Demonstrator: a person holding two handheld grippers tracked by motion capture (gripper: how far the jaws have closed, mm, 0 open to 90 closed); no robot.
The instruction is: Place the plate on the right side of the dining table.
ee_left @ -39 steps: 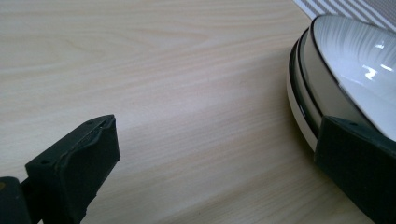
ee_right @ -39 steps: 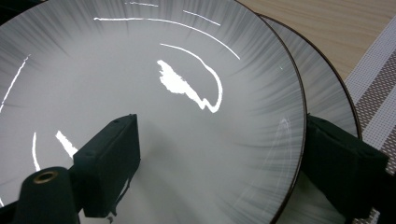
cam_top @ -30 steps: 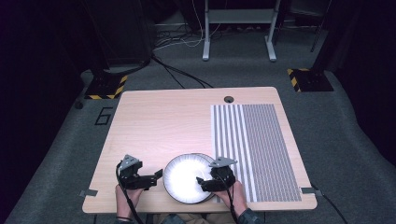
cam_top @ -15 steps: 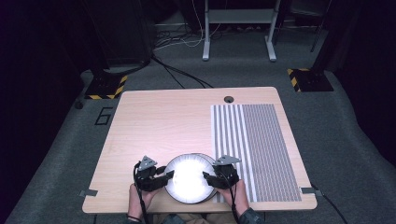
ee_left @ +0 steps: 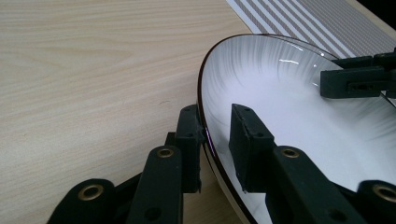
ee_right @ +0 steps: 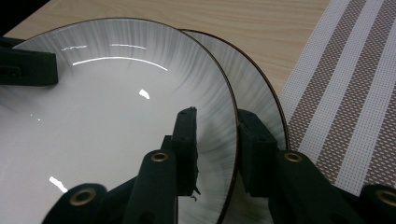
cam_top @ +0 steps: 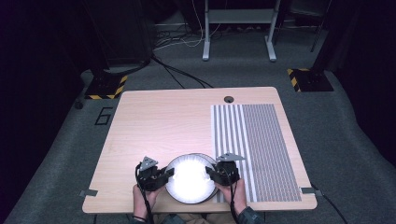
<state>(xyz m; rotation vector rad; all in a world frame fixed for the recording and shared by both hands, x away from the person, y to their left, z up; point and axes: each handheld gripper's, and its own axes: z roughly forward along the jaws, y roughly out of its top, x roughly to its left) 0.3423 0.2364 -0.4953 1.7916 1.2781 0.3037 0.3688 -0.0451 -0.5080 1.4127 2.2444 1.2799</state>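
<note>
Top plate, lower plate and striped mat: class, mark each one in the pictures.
Top plate [ee_right: 116, 121], right gripper view, on its white inner face.
Lower plate [ee_right: 254, 88], right gripper view, on its exposed rim band.
Striped mat [cam_top: 261, 140], high view, on its middle stripes.

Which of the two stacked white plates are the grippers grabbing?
The upper white ribbed plate with the dark rim; the right hand-held gripper straddles its edge, while the lower matching plate peeks out beneath, unclamped.

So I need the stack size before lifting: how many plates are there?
2. The top plate sits between both grippers; a second plate lies under it, its rim peeking out beside the striped mat. More could be hidden beneath.
</note>
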